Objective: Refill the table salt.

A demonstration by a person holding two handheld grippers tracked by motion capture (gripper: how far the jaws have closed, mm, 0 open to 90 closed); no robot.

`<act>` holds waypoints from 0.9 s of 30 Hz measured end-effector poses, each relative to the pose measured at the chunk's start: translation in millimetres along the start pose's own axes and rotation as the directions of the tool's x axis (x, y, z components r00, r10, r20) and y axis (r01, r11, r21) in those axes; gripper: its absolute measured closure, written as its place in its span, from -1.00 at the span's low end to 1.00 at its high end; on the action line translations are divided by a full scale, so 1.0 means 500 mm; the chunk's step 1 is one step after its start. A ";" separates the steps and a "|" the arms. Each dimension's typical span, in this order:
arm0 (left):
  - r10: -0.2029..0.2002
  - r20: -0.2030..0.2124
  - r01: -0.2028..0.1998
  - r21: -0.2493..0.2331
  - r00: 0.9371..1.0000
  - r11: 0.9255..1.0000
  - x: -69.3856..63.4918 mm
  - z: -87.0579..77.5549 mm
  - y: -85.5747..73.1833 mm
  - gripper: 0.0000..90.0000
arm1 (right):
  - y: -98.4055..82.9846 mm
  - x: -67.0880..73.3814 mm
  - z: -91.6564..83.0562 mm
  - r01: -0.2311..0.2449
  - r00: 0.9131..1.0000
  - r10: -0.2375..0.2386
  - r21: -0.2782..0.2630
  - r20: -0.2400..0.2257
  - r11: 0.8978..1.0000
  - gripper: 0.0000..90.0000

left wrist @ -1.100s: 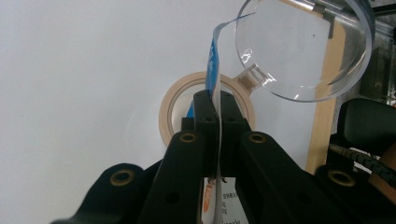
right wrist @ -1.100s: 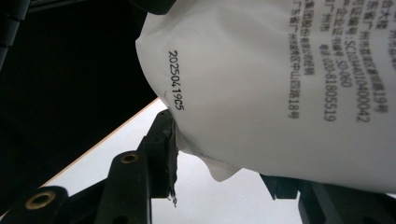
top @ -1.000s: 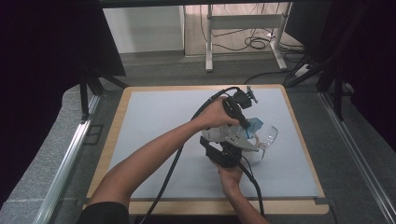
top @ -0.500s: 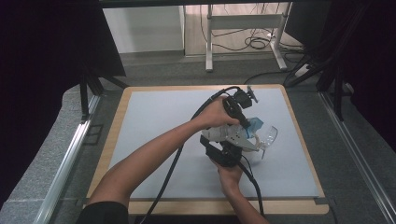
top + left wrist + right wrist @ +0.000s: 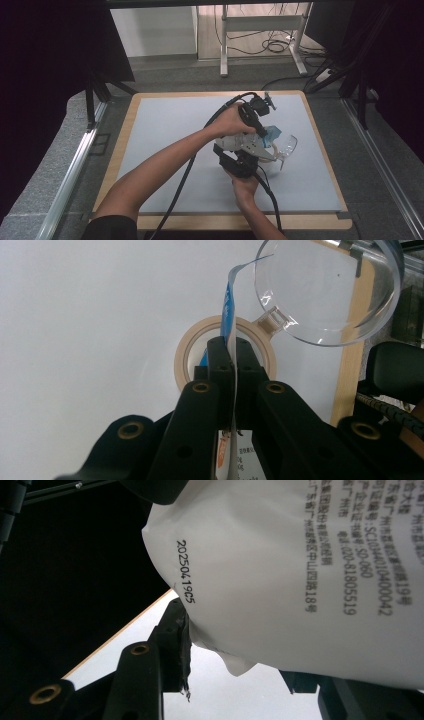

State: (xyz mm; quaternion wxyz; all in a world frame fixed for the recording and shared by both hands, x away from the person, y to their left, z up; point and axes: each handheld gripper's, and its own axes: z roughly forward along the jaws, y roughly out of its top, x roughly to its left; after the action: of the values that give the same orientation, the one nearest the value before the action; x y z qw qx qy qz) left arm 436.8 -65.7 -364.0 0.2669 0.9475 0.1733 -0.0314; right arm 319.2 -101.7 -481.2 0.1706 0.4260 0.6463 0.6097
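Nothing has shifted since the earlier frames: both hands and the packet sit where they were, above the right half of the grey mat (image 5: pixel 165 145).

Left gripper (image 5: pixel 227 347): jaws clamped together on the thin top edge of a white and blue packet (image 5: pixel 229 305), which stands edge-on between the pads. Beyond the jaw tips, a roll of beige tape (image 5: pixel 185 357) lies flat on the mat; a clear glass (image 5: pixel 325 290) lies on its side just past it, its base toward the tape.

Right gripper (image 5: pixel 240 680): jaws part-way apart, gripping the packet's bulging white body (image 5: pixel 300 570); black printed text and a date code show on that face. One jaw presses the packet's lower edge; the other jaw is partly hidden behind it.

High view: left gripper (image 5: pixel 262 131) above, right gripper (image 5: pixel 250 159) just below it, packet (image 5: pixel 240 143) held between the two, off the mat. Glass (image 5: pixel 287 147) lies just to the right, touching the mat
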 end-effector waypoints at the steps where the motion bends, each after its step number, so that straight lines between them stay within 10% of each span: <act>1: 0.000 0.000 0.000 0.001 1.000 1.000 0.000 0.000 0.000 1.00 | 0.000 0.000 0.000 -0.003 1.000 0.003 0.001 -0.002 1.000 0.19; 27: -0.003 0.005 0.003 -0.005 1.000 1.000 -0.001 0.000 -0.003 1.00 | 0.002 0.002 -0.003 0.009 1.000 -0.009 0.004 0.004 1.000 0.19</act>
State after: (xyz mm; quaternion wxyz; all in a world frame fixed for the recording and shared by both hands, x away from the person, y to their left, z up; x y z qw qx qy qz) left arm 435.7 -64.7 -364.4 0.2695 0.9465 0.1743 -0.0339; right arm 317.8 -102.1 -479.6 0.1736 0.4245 0.6492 0.6067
